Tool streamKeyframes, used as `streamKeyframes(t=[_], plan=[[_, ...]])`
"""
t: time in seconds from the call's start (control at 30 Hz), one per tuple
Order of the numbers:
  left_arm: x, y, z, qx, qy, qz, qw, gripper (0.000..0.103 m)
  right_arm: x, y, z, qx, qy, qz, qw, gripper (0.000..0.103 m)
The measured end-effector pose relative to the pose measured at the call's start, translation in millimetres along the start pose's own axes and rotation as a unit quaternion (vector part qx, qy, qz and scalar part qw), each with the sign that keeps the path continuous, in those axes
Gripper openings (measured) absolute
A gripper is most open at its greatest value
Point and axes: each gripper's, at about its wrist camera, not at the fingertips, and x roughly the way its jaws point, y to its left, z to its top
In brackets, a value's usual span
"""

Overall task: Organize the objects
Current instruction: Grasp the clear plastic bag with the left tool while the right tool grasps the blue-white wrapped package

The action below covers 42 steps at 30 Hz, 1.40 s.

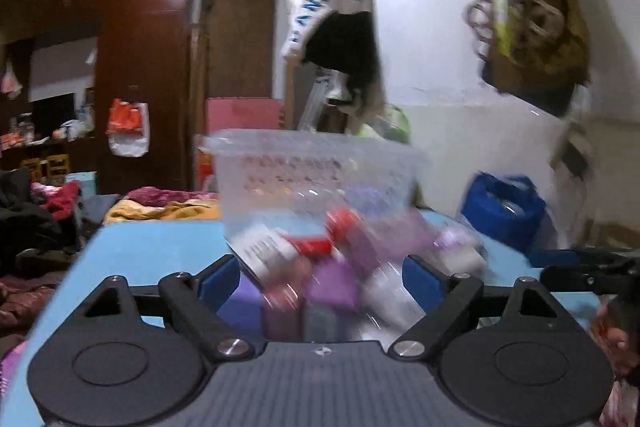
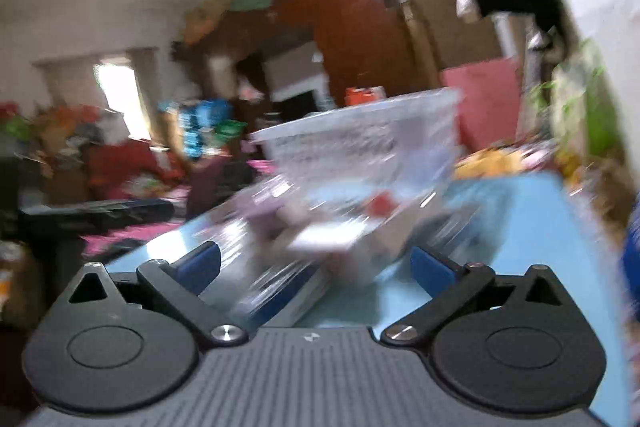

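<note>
Taking the clear basket [image 1: 316, 167] on the blue worktop [image 1: 152, 247] as landmark, the left tongs [image 1: 320, 279] hang released just in front of it, over a jumble of small items [image 1: 320, 267] heaped at its foot. The right tongs [image 2: 316, 263], also spread wide and grasping nothing, face the same heap from the basket's right. This looks like the approach before a first pick; next, one pair must close on a single item. Blur hides what each item is.

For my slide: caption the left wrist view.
Open left gripper faces blurred small items before a clear basket on a blue table.
</note>
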Motion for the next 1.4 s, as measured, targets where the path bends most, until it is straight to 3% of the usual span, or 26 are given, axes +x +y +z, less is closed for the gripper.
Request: streamKeyframes(t=[0.07, 0.17, 0.23, 0.3, 0.33, 0.4, 0.47, 0.77, 0.83, 0.87, 1.17, 1.2, 1.4], plan=[[0, -6, -5, 0.02, 0.003, -0.009, 0.9998, 0.089, 11, 6, -8, -0.008, 0.025, 0.005, 1.0, 0.103], [6, -11, -5, 0.021, 0.006, -0.014, 0.9997, 0.087, 34, 22, -6, -0.051, 0.043, -0.02, 0.998, 0.102], [9, -15, -10, 0.024, 0.013, -0.022, 0.9994, 0.087, 44, 27, -7, -0.059, 0.046, -0.026, 0.997, 0.096], [9, -23, -20, 0.04, 0.022, -0.025, 0.9986, 0.087, 60, 31, -6, -0.07, 0.07, -0.03, 0.995, 0.077], [9, -26, -23, 0.046, 0.025, -0.025, 0.9983, 0.087, 65, 30, -8, -0.079, 0.078, -0.038, 0.993, 0.073], [8, -31, -28, 0.054, 0.029, -0.023, 0.9979, 0.087, 66, 37, -8, -0.101, 0.074, -0.057, 0.991, 0.056], [10, -37, -32, 0.063, 0.036, -0.02, 0.9972, 0.087, 61, 38, -6, -0.101, 0.071, -0.067, 0.99, 0.05], [15, -53, -49, 0.081, 0.048, 0.006, 0.9955, 0.086, 31, 33, -7, -0.101, 0.054, -0.092, 0.989, 0.047], [16, -53, -52, 0.079, 0.046, 0.023, 0.9955, 0.06, 29, 37, -12, -0.102, 0.052, -0.089, 0.989, 0.047], [17, -53, -52, 0.074, 0.046, 0.029, 0.9957, 0.057, 28, 36, -13, -0.103, 0.052, -0.087, 0.99, 0.047], [18, -52, -53, 0.048, 0.034, 0.045, 0.9972, 0.052, 24, 32, -21, -0.096, 0.054, -0.079, 0.991, 0.047], [16, -51, -53, 0.042, 0.03, 0.042, 0.9978, 0.048, 24, 32, -21, -0.097, 0.053, -0.079, 0.991, 0.047], [7, -51, -53, 0.026, -0.005, 0.043, 0.9987, 0.047, 22, 34, -21, -0.1, 0.051, -0.077, 0.991, 0.047]])
